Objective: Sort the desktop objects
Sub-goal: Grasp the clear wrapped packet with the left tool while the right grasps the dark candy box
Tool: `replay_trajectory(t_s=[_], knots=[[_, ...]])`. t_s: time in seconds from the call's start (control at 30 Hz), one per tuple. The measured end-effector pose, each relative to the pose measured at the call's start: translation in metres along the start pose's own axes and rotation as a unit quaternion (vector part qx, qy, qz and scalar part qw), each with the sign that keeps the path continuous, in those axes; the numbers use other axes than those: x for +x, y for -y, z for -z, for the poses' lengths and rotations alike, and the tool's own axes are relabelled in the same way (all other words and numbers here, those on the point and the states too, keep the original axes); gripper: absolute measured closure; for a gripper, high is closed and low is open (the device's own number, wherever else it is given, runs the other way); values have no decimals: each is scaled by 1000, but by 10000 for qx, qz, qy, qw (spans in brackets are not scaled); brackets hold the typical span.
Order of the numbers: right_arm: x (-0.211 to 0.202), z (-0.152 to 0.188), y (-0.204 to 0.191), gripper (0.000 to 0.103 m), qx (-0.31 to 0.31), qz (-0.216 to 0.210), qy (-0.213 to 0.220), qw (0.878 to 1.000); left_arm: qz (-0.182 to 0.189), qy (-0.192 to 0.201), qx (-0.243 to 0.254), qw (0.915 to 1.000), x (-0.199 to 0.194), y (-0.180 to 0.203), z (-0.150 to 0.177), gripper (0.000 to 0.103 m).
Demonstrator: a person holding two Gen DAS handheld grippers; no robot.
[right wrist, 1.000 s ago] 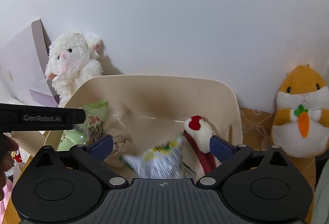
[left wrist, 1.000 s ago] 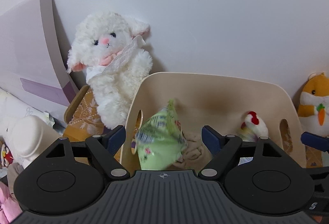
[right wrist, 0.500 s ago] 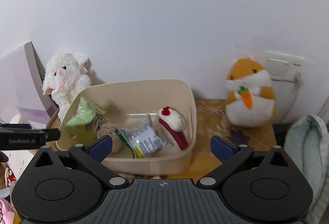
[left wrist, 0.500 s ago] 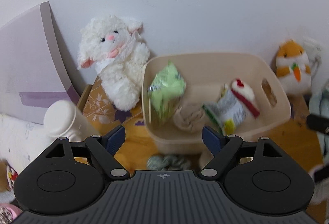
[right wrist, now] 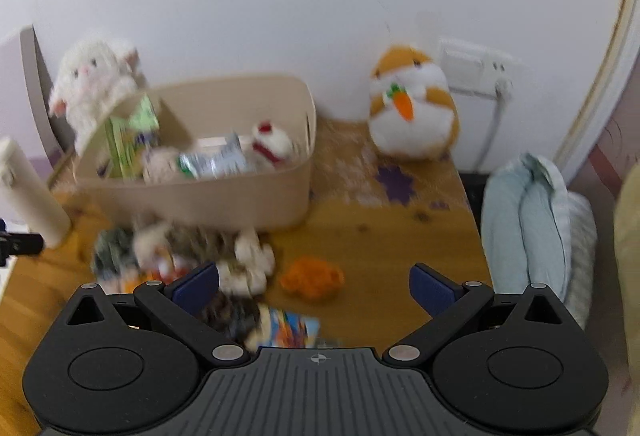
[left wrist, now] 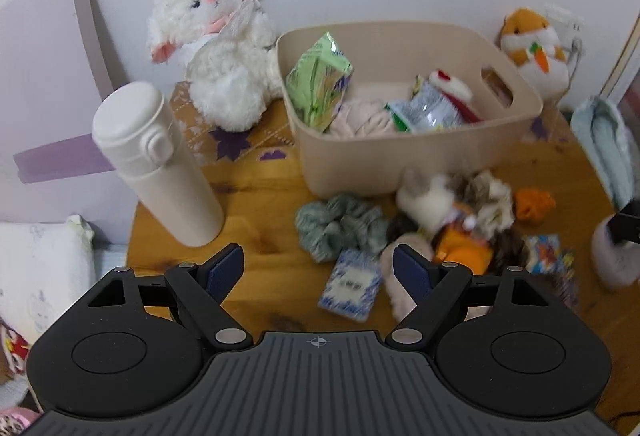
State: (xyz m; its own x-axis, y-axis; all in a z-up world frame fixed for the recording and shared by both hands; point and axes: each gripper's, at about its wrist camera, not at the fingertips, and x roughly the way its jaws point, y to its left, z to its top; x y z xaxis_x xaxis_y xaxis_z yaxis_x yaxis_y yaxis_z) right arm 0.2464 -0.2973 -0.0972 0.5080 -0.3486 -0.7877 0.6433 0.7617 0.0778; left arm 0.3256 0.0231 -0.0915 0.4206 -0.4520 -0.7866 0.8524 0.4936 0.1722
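Note:
A beige bin [left wrist: 420, 159] [right wrist: 208, 199] stands at the back of the wooden table. It holds a green snack bag [left wrist: 320, 79], a silver packet [left wrist: 428, 111] and a small red-and-white plush [left wrist: 452, 87]. In front of it lies a pile: a grey-green scrunchie [left wrist: 340, 228], a blue-white packet [left wrist: 350, 286], an orange scrunchie [right wrist: 312, 278], a colourful packet [right wrist: 290, 328] and fluffy items. My left gripper [left wrist: 319, 270] is open and empty above the table's front. My right gripper [right wrist: 315, 286] is open and empty above the pile.
A white bottle [left wrist: 156, 163] stands on the left. A white lamb plush [left wrist: 220, 47] and an orange hamster plush [right wrist: 412, 107] sit against the wall. Pale blue fabric [right wrist: 532, 220] lies off the table's right edge. A lilac board [left wrist: 44, 75] leans at left.
Both grippers have pulled back and up from the bin, leaving the green bag and the silver packet inside it. The pile on the table has come into view.

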Motion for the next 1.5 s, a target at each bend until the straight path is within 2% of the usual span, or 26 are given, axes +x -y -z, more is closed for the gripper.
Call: replay_trajectory(t_s=[0.07,0.23,0.37,0.47,0.63,0.8,0.93,1.03,1.17,1.23,1.27,1.4,1.47,1.5], knots=[[4,15,-1,0,-19,37,-173,9998,-54,-43,126,9999,3,2,10,20],[10,42,-4,0,-73,124,-524,9985,261,-222,582,9977,7,16,36,20],[17,53,-5,0,-89,96,-708,9974,546,-309,1204,9907,13,42,58,20],[25,61,-5,1,-140,15,-869,9961,651,-300,1460,9867,22,58,71,20],[42,72,-8,5,-432,-112,-1142,9925,761,-568,1596,9826,46,76,82,20],[62,82,-10,8,-695,-108,-1350,9883,789,-671,1754,9790,66,92,84,20],[77,86,-10,15,-710,-131,-1495,9861,851,-792,1771,9773,78,101,86,20],[83,87,-10,21,-733,-105,-1542,9853,740,-857,2006,9731,83,109,91,21],[85,87,-6,26,-736,0,-1453,9866,934,-877,1951,9724,81,110,90,33],[85,87,-3,30,-756,-120,-1423,9869,1027,-911,1890,9723,79,109,90,41],[84,88,-3,32,-763,-180,-1413,9869,1082,-912,1877,9720,78,108,91,48],[83,87,0,51,-632,-397,-1434,9868,1179,-871,1970,9694,71,110,98,64],[81,88,1,61,-638,-449,-1416,9868,1203,-850,2118,9661,66,111,104,68],[80,88,0,72,-650,-498,-1408,9866,1206,-845,2174,9649,64,111,107,69]])
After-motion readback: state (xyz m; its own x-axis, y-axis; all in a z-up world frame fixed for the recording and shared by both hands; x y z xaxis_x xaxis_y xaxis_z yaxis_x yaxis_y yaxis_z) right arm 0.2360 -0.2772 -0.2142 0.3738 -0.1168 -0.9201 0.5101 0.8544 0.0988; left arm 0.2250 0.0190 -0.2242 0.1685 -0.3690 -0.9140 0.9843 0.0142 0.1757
